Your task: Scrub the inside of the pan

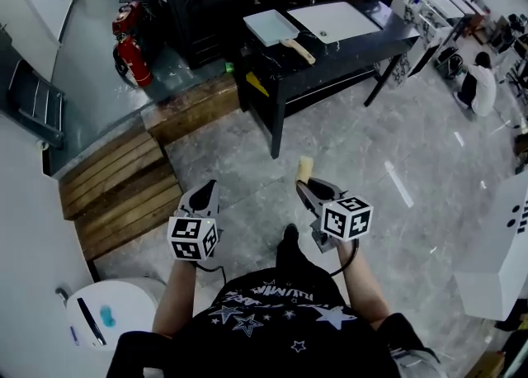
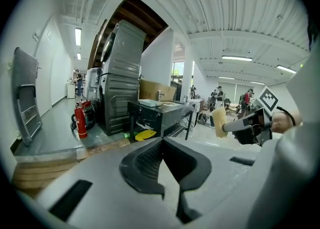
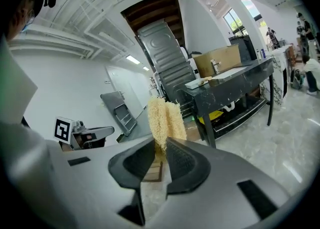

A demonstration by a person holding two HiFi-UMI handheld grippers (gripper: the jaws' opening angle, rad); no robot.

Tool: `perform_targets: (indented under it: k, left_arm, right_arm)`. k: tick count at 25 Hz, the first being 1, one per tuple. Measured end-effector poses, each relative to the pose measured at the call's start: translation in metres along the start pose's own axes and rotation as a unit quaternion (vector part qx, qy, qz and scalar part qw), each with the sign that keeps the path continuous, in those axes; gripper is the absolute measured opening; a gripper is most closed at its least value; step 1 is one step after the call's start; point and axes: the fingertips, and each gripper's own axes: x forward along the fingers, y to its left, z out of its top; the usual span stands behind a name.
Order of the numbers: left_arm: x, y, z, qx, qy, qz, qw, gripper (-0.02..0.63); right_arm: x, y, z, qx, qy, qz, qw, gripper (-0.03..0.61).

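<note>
The right gripper (image 3: 161,149) clenches a yellow scrubber (image 3: 165,115), its free end projecting beyond the jaw tips as the working face; the left gripper (image 2: 162,145) is pressed closed and empty; the pan (image 1: 271,28) rests on the table (image 1: 346,48) well ahead of both jaws, apparently beyond reach.

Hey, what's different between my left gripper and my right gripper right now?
The right gripper is clamped on a yellow scrubber, while the left gripper holds nothing. The left gripper's jaws meet at their tips; the right gripper's jaws are kept slightly apart by the scrubber. Both are shut and held over the floor, short of the black table that carries the pan.
</note>
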Motion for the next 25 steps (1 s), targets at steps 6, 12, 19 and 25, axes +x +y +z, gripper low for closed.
perform_targets:
  k: [6, 12, 19, 25]
  left_arm:
    - [0.063, -0.011, 0.042, 0.001, -0.010, 0.021, 0.9997, 0.008]
    - [0.115, -0.030, 0.065, 0.007, -0.012, 0.033, 0.9993, 0.008]
    - [0.161, -0.038, 0.088, 0.012, -0.019, 0.058, 0.9980, 0.008]
    - [0.191, -0.051, 0.099, 0.016, -0.006, 0.045, 0.9988, 0.008]
  right_arm:
    - [0.015, -0.062, 0.054, -0.006, -0.001, 0.017, 1.000, 0.071]
    - [0.026, -0.114, 0.091, -0.012, -0.002, 0.034, 0.999, 0.071]
    - [0.034, -0.162, 0.131, -0.018, -0.010, 0.048, 0.999, 0.071]
    - [0.038, -0.188, 0.150, -0.005, -0.021, 0.050, 0.999, 0.071]
